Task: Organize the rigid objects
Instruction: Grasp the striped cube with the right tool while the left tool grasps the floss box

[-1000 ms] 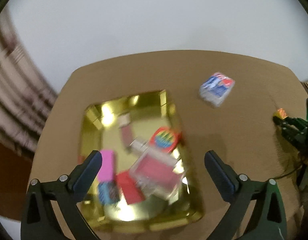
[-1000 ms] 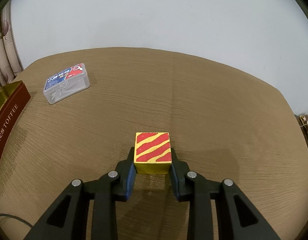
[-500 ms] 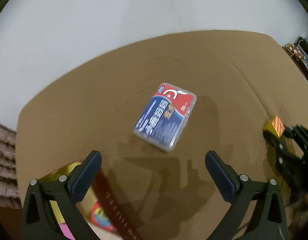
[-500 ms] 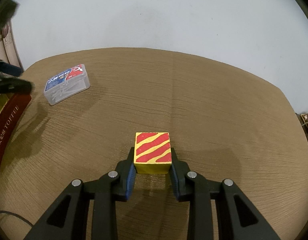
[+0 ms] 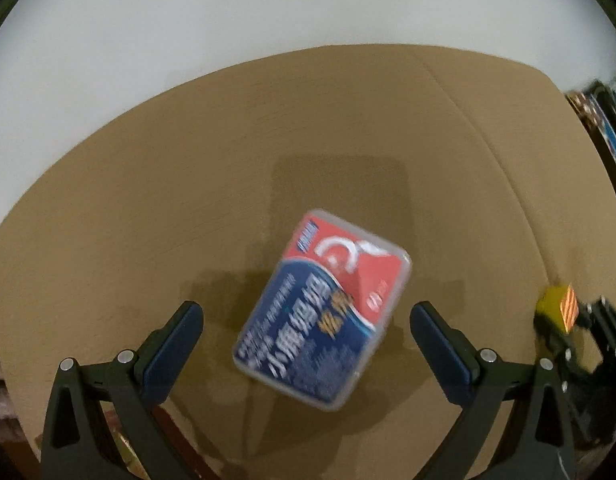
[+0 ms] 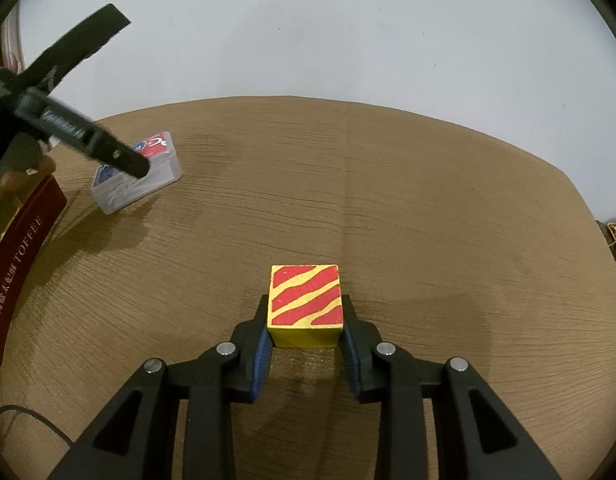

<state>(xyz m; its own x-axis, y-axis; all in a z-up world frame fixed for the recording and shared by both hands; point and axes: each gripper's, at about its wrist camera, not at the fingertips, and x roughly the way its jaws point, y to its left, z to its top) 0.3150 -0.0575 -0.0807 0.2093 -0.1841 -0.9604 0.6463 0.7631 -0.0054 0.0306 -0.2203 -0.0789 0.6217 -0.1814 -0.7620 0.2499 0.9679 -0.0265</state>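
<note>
Between our left gripper's (image 5: pixel 305 334) wide-open jaws the plastic box (image 5: pixel 323 309) lies flat on the table (image 5: pixel 147 200), probably light, stiff and slick, best pinched across its short sides, while our right gripper's (image 6: pixel 305 354) jaws are opening around the block (image 6: pixel 305 306).

Matt woodgrain table (image 6: pixel 428 200); clear glossy plastic case (image 5: pixel 324 312); painted block (image 6: pixel 305 304).

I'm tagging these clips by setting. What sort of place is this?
Probably a room in a home, though little shows. A brown wood-grain table stands against a plain pale wall, with household items on it: a clear plastic case, a striped block and a maroon toffee box.
</note>
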